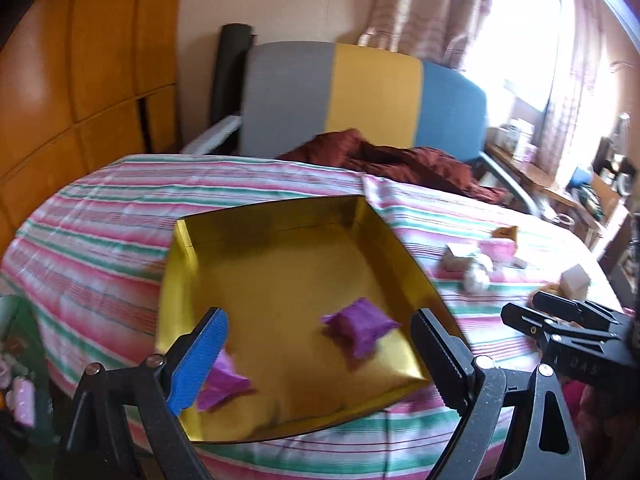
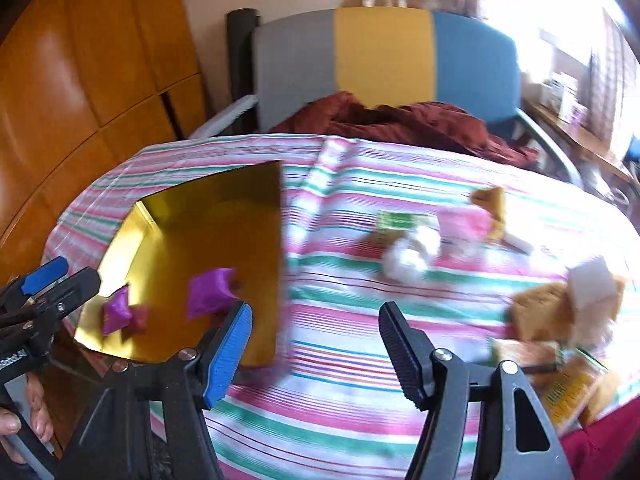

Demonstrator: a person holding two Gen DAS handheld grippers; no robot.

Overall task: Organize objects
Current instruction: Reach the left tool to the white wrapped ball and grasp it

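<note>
Right wrist view: your right gripper (image 2: 316,344) is hanging open, empty — two purple packets (image 2: 210,292) are lying in the gold box (image 2: 224,200); you're heading, likely, for the loose items (image 2: 404,258) next.

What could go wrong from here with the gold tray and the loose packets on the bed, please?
1. The gold tray sits on soft bedding, its near corner close to the bed edge; a nudge might tip it.
2. The purple packets lie loose and could slide out.
3. Both the left gripper and right gripper are open and empty; remaining packets lie clustered, so a grab may catch two.
</note>
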